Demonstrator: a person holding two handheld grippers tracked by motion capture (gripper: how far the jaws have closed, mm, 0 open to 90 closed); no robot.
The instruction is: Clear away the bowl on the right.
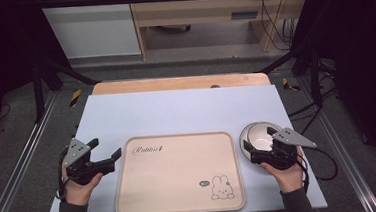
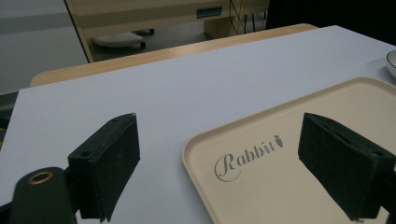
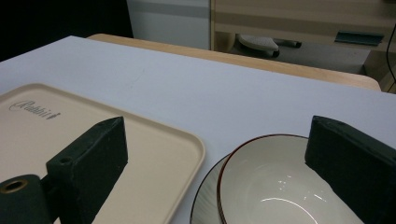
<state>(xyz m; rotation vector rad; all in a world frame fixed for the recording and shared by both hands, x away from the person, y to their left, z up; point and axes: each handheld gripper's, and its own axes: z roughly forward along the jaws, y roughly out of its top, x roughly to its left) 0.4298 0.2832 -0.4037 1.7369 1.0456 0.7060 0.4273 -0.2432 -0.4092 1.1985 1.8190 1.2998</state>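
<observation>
While both hands rest at the lower edge of the high view, I see the left gripper (image 1: 110, 148) at lower left with its jaws spread wide and nothing between them; they point toward the left rim of the tray (image 1: 180, 206), just beside it but not touching it. In the left gripper view the two black jaws rise from the bottom corners, well apart, and between them lies the tray's (image 2: 196, 144) near corner with the word "Rabbit" printed in grey script; I see the pale blue table cover (image 2: 196, 79) running to the upper part of that frame, with the wooden table edge (image 2: 140, 58) behind it.

At lower right of the high view I have the right gripper (image 1: 259, 156) hanging over the bowl (image 1: 260, 133), jaws standing open; the bowl sits on the table cover (image 1: 176, 112) just right of the tray, near its upper right corner, apart from its rim. In the right gripper view the jaws stand wide at the lower left and right of the frame; the bowl (image 3: 275, 182), cream inside with a dark red rim, lies low in the frame between them, nearer the right jaw, and I cannot tell whether that jaw touches its rim; it seems to sit in a second, ribbed dish (image 3: 208, 203) showing at its left; the tray (image 3: 159, 154) fills the left side.
</observation>
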